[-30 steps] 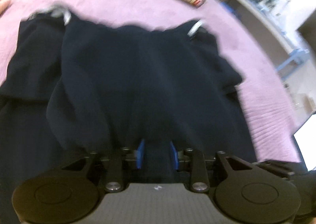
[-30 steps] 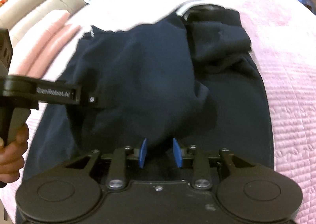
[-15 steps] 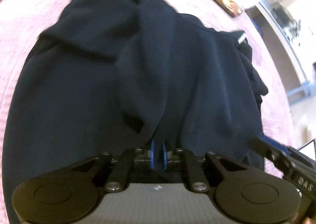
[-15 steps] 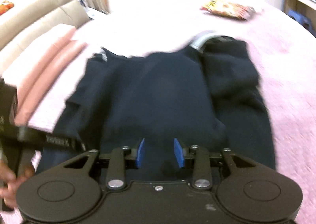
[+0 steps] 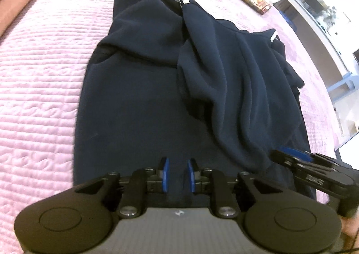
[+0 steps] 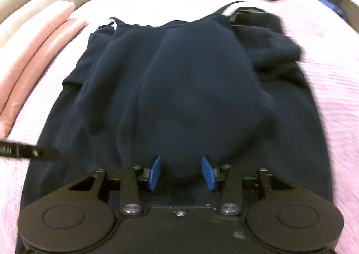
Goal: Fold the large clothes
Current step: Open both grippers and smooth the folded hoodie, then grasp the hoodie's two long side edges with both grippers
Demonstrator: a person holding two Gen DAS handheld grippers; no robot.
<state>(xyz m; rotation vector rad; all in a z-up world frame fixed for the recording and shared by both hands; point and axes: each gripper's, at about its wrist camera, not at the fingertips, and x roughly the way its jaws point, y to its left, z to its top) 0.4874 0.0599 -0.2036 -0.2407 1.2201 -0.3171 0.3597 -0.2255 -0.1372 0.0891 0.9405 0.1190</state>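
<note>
Both grippers let go: the left gripper (image 5: 177,172) and right gripper (image 6: 181,172) have opened their fingers above the dark garment (image 5: 157,97) on the pink bed (image 5: 40,74).

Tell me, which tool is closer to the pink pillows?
Left. The left tool is at the garment's edge nearest the pillows; the right tool is over its middle, farther off. Both tools' jaws have just been opening, cloth between them ungripped.

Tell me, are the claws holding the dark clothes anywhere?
Nothing is held. The left claw and right claw have just been opening; the dark navy cloth garment lies loose between their parted pads.
</note>
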